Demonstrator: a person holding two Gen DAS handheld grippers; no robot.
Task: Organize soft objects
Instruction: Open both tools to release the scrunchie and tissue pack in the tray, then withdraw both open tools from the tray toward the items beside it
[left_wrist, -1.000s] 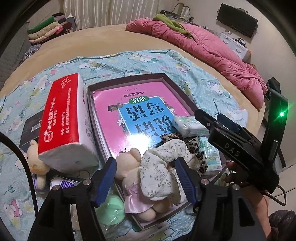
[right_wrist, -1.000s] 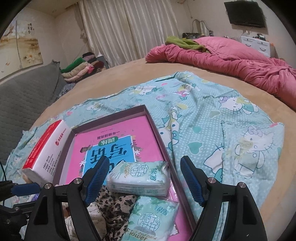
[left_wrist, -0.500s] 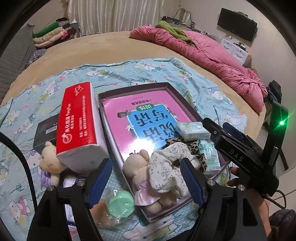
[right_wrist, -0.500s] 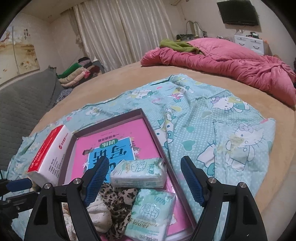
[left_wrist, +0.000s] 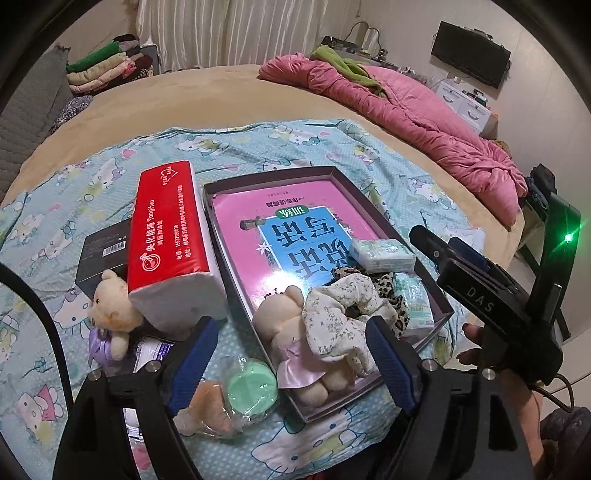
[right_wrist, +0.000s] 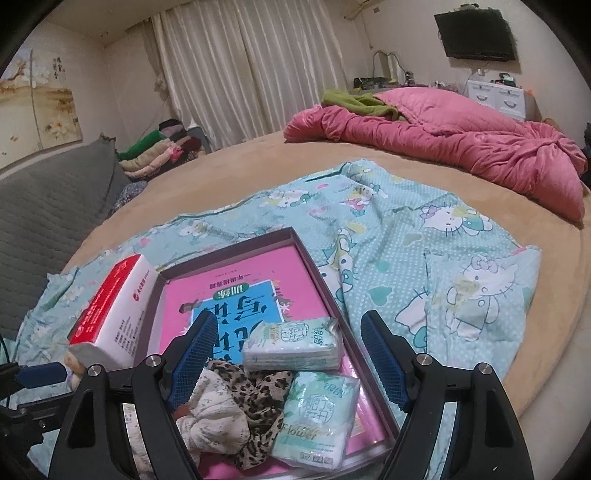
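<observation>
While both grippers hang spread and empty above the bed, the soft things sit gathered in the shallow box (left_wrist: 436, 295).

Left gripper (left_wrist: 291, 365), whose jaws have just been opening, pinches nothing; the teddy bear (left_wrist: 291, 332) and floral scrunchie (left_wrist: 340, 321) lie loose below it in the near end. Right gripper (right_wrist: 288, 358) stands wide over the tissue packs (right_wrist: 295, 343) and leopard scrunchie (right_wrist: 258, 402). Outside wait the red tissue brick (left_wrist: 170, 236), a second bear (left_wrist: 110, 310) and a bagged green puff (left_wrist: 251, 387), probably next.
</observation>
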